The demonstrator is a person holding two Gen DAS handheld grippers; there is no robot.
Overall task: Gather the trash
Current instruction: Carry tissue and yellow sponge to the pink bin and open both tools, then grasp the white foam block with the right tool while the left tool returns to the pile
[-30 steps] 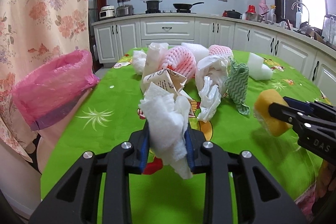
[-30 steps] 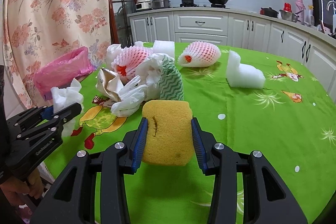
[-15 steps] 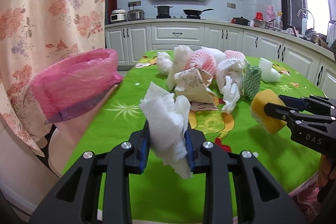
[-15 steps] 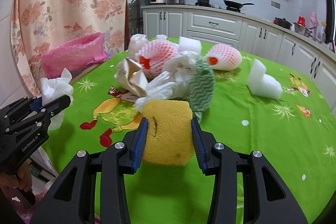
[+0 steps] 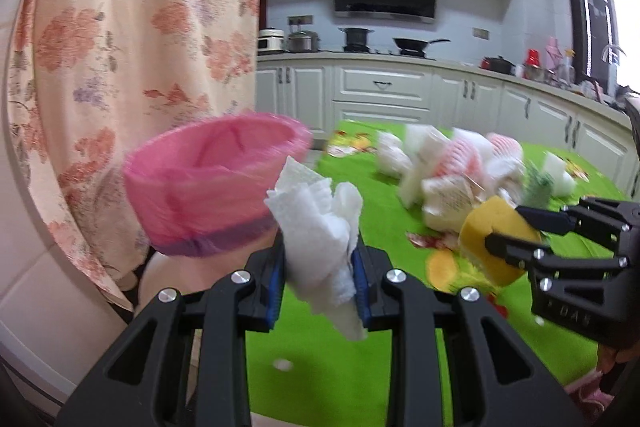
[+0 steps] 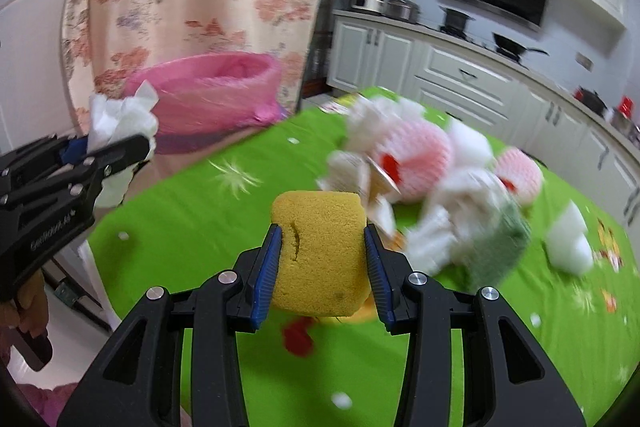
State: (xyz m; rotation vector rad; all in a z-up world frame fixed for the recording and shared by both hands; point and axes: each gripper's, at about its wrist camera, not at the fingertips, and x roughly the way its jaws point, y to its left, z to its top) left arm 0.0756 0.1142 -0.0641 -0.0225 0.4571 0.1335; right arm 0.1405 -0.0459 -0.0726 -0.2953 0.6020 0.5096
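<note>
Bin (image 5: 208, 187): pink-lined, mouth open and facing up, off the left edge of the surface, in front of the curtain (image 5: 120, 67)
Tissue (image 5: 320, 239): crumpled white wad pinched in the left hand-held gripper (image 5: 319, 281); the bin's rim lies ahead and to its left, just beside it, the wad not yet over the mouth
Sponge (image 6: 322, 251): yellow block squeezed between the pads of the right hand-held gripper (image 6: 324, 269), out over the surface, well apart from the bin and to its right
Nearer hand: the left one; the bin is up and left of both, so I judge the tissue goes in first
Pile (image 6: 420, 187): foam nets, paper and a green cloth lying on the green surface (image 6: 192, 219), beyond the sponge and right of the bin, blurred
</note>
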